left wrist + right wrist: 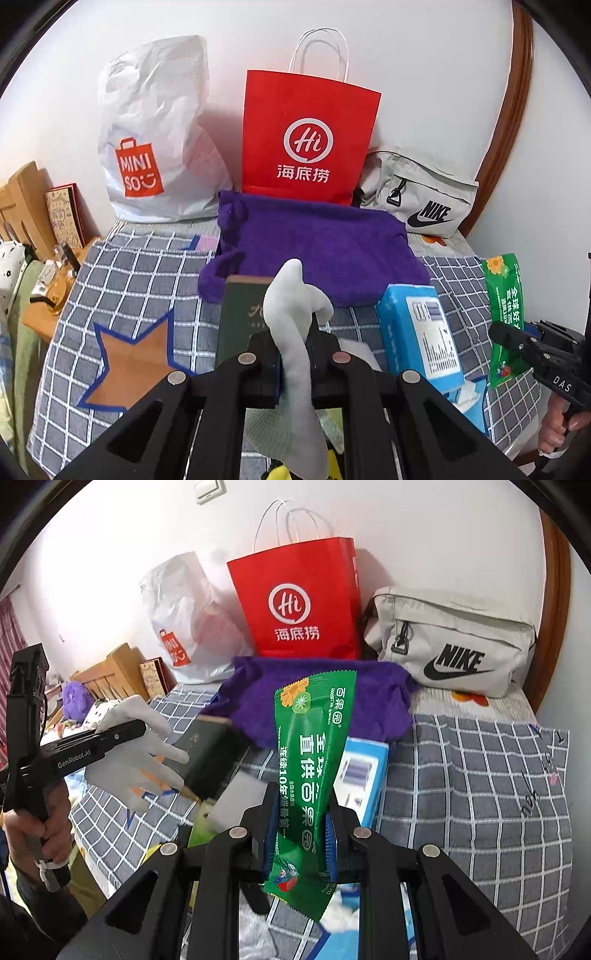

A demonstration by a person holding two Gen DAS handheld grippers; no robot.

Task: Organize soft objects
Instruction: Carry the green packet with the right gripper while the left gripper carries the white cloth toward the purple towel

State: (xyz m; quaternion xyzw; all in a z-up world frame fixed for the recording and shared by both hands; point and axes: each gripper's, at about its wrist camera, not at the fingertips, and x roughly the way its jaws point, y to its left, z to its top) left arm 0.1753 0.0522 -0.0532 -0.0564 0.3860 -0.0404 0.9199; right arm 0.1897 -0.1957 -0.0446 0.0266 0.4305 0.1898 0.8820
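My left gripper (pixel 293 354) is shut on a pale grey glove (pixel 295 314), which sticks up between the jaws. The right wrist view shows the same glove (pixel 136 753) hanging from that gripper (pixel 127 731), fingers spread. My right gripper (pixel 301 823) is shut on a long green snack packet (pixel 314 746) that stands upright above the bed. In the left wrist view this packet (pixel 504 306) and the right gripper (pixel 517 338) appear at the far right. A purple fluffy cloth (pixel 317 251) lies on the checked blanket (pixel 140 280), beyond both grippers.
Against the wall stand a white plastic bag (pixel 155 140), a red paper bag (pixel 306 136) and a grey Nike pouch (pixel 424 199). A dark green book (pixel 240 314) and a blue tissue pack (pixel 417 332) lie below the grippers. A wooden bedside table (pixel 55 295) is at left.
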